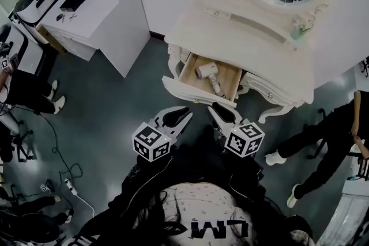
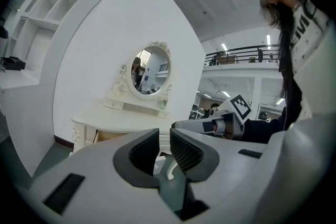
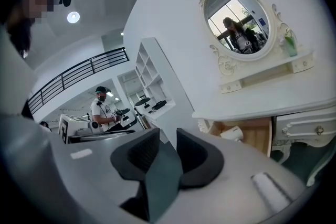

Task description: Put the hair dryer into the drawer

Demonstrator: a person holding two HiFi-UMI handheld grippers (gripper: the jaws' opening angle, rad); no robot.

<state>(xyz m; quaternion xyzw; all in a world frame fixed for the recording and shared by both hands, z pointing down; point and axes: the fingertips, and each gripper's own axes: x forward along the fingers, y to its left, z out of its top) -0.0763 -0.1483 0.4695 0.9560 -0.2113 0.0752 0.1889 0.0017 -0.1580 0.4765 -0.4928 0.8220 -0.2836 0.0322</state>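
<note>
- The hair dryer is white, with a short, thick barrel and a slimmer handle. It lies on its side inside the drawer, in its left half as the head view shows it. The barrel is toward the back and the handle slants toward the drawer's front.
- The drawer has a white curved front and a pale wood inside. It stands pulled well out from the front edge of the white table, toward the table's left end.

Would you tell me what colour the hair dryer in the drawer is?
The hair dryer is white; head view.
</note>
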